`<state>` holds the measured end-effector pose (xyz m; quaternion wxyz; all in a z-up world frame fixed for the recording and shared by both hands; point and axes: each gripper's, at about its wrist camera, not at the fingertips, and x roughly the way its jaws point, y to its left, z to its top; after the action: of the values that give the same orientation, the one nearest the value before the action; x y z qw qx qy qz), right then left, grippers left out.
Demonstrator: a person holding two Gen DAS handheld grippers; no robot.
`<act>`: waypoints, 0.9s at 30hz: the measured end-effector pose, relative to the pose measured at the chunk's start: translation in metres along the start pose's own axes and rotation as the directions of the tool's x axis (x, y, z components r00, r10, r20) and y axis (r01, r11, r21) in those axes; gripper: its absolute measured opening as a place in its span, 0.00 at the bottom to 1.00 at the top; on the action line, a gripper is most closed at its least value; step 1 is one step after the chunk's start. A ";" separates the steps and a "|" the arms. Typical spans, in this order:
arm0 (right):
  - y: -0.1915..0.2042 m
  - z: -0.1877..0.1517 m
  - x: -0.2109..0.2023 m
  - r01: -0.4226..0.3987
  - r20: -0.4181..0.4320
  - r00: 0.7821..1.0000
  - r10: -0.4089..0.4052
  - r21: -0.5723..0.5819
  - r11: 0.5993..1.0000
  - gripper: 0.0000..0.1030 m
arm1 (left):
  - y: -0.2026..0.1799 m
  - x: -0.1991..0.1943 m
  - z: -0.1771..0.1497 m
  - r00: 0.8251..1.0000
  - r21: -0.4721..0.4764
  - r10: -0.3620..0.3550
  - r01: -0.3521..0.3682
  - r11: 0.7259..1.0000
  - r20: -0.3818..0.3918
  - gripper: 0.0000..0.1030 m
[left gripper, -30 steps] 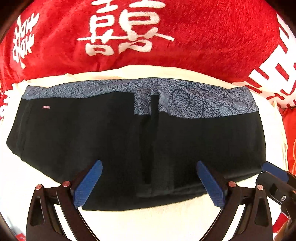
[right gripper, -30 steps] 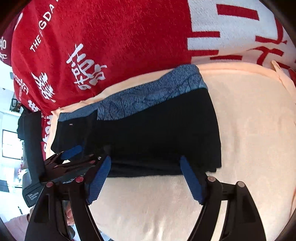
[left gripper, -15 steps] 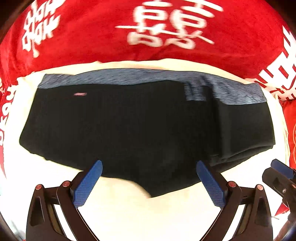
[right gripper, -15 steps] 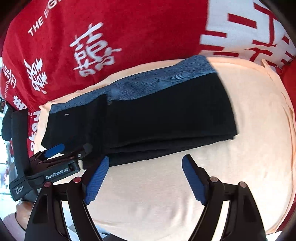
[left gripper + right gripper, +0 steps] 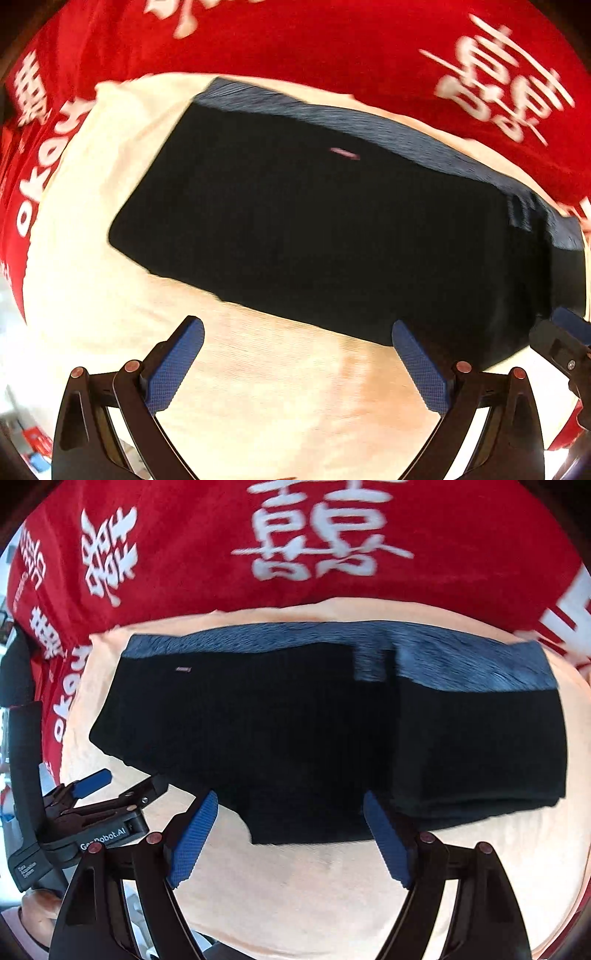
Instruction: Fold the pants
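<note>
Both tongs, left tongs (image 5: pixel 297 363) and right tongs (image 5: pixel 290 836), gape wide and empty; the folded pants (image 5: pixel 314 734) lie just ahead: pinch the near hem, fold squarely towards the waistband (image 5: pixel 461 657)

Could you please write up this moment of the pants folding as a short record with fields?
item: black pants, folded flat, patterned grey waistband along the far edge
surface: cream cloth over a red printed blanket
left gripper: open, nothing between its jaws, over the cloth near the pants' near edge
right gripper: open, empty, at the pants' near edge
contact: neither gripper holds the pants
</note>
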<state>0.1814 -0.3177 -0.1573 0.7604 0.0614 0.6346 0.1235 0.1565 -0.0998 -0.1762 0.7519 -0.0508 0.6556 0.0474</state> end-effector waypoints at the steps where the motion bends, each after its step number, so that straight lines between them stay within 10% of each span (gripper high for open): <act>1: 0.004 0.001 0.002 -0.001 -0.004 1.000 0.001 -0.007 1.000 0.81 | 0.006 0.001 0.000 1.000 -0.011 -0.004 0.004 1.000 -0.001 0.99; 20: -0.008 0.009 0.034 0.114 -0.063 0.992 -0.113 0.004 0.993 0.81 | 0.047 0.017 0.018 0.997 -0.109 -0.080 0.080 0.991 0.003 0.99; 27: -0.011 0.008 0.043 0.113 -0.074 0.991 -0.113 -0.014 0.994 0.81 | 0.085 0.023 0.029 0.963 -0.254 -0.261 0.270 0.929 0.067 0.99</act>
<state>0.1972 -0.3161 -0.1991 0.7424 0.0171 0.6643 0.0854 0.1765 -0.0117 -0.1966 0.7486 -0.2367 0.6185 0.0320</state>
